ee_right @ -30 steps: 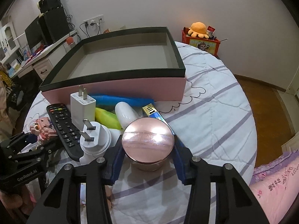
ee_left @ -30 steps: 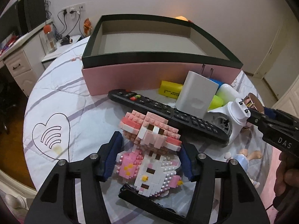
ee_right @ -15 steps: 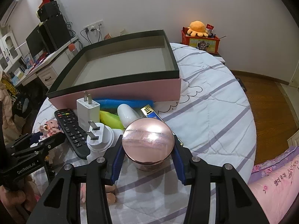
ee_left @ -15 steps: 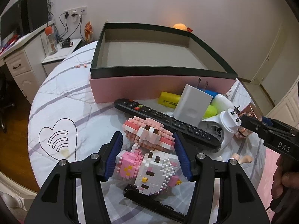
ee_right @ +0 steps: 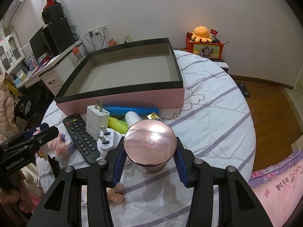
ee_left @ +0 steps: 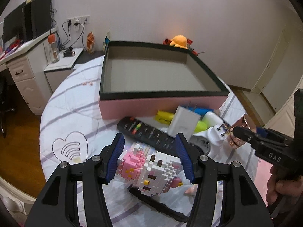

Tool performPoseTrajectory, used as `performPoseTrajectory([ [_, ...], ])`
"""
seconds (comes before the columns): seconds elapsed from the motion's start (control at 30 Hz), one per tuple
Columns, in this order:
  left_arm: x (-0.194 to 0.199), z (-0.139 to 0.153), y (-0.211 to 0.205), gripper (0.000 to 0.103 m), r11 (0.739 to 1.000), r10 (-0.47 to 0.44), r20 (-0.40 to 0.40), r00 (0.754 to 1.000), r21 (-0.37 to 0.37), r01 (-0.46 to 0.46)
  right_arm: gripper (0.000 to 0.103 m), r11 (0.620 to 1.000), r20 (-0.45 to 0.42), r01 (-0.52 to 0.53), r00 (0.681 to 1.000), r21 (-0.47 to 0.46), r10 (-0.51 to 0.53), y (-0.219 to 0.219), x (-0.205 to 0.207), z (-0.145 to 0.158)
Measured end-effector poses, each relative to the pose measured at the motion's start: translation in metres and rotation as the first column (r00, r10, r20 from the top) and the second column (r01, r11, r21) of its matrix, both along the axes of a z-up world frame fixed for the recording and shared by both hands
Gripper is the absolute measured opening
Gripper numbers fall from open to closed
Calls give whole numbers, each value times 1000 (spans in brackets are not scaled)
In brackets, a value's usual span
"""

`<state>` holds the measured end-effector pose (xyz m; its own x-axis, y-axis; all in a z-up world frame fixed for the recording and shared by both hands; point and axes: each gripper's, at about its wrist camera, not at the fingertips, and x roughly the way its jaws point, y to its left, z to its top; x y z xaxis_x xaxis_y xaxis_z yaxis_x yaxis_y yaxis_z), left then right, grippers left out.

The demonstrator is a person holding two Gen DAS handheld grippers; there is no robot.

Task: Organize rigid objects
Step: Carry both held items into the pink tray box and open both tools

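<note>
L hand-held gripper (ee_left: 149, 158) grips brick figure (ee_left: 151, 168); R (ee_right: 149, 158) grips jar (ee_right: 149, 143).

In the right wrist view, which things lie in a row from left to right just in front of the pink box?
Black remote control → white square charger with two prongs → white rounded bottle → small gold-and-blue box. The yellow-green and blue tubes overlap these, so they are left out.

My left gripper (ee_left: 149, 158) has risen with the brick cat figure (ee_left: 151, 170) clamped between my jaws; the figure has tipped over and now hangs clear of the remote (ee_left: 149, 134), which sits lower and farther beyond my jaws than before.
</note>
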<state>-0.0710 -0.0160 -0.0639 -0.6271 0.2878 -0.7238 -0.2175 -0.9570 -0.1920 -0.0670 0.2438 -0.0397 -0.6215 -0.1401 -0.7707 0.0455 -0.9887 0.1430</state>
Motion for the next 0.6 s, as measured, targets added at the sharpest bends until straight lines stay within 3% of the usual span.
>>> performPoseTrajectory([
  [0.4,-11,36,6,57,1000,-7,-80,997,0,7,48,999,-60,-40,997,12,40,-9,-6,32],
  [0.6,-40,59,11,57,1000,21,-109,994,-8,-22,48,996,-111,-88,990,34,91,-16,-36,65],
])
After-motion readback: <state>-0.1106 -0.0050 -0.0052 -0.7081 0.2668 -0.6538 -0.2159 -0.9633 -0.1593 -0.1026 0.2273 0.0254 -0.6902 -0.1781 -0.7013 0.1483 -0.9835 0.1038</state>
